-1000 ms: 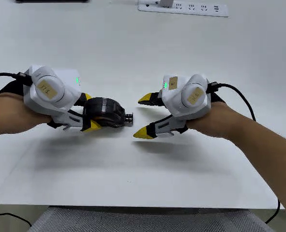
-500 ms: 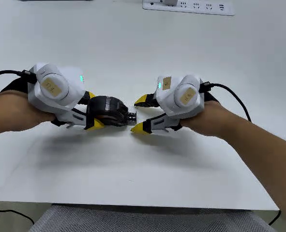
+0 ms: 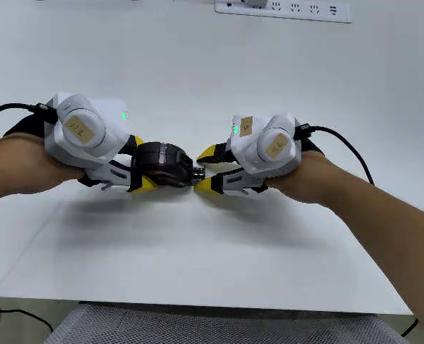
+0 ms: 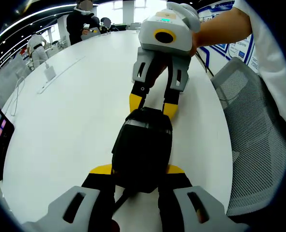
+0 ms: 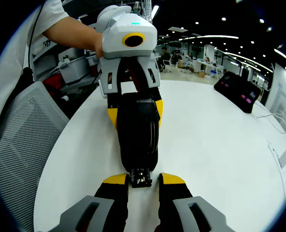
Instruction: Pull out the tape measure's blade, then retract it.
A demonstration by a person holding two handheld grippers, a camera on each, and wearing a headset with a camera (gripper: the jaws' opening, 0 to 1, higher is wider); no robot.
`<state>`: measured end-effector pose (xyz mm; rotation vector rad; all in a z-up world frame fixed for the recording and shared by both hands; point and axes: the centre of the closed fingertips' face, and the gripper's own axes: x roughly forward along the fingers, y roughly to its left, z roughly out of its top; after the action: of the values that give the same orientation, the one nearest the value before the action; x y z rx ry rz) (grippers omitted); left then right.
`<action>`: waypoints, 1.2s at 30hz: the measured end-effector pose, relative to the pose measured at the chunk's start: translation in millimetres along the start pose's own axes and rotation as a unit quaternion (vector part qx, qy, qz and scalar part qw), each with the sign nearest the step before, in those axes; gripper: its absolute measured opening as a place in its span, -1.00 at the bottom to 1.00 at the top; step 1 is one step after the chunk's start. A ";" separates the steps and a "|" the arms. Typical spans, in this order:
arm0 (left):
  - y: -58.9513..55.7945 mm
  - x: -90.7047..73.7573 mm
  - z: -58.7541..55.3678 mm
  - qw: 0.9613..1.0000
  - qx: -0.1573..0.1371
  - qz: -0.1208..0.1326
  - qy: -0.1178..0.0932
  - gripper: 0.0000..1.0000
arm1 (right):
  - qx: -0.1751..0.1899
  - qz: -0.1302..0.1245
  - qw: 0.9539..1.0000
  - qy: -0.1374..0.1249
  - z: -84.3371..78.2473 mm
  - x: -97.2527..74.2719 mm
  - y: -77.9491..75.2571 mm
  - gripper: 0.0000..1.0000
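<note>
Black tape measure (image 3: 161,165) in left claw (image 3: 140,163), hook (image 3: 196,174) inside right claw (image 3: 204,170).

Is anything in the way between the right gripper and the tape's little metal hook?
No, nothing visible. The right hand-held gripper has its open jaws on either side of the hook on the tape measure.

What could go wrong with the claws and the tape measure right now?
The right claw has its tips either side of the small hook, not shut yet; it could pinch badly and slip off. If the left claw holds the tape measure loosely, pulling might drag the whole case along the table.
</note>
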<state>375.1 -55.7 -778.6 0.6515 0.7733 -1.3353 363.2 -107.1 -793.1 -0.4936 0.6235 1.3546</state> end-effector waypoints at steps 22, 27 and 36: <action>-0.2 -0.2 0.7 1.000 0.004 0.000 0.000 -0.43 | -0.022 -0.002 1.000 0.002 1.4 2.1 3.3 -0.78; -0.6 -0.2 0.4 1.000 0.004 -0.001 0.000 -0.44 | -0.030 -0.001 1.000 0.006 0.7 1.6 4.1 -0.80; -0.6 -1.1 -1.1 1.000 0.004 -0.001 0.001 -0.44 | -0.053 -0.001 0.998 0.019 1.4 -0.5 4.0 -0.81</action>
<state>374.3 -54.2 -778.4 0.6578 0.7701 -1.3403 359.4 -105.9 -791.6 -0.6058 0.5840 1.3831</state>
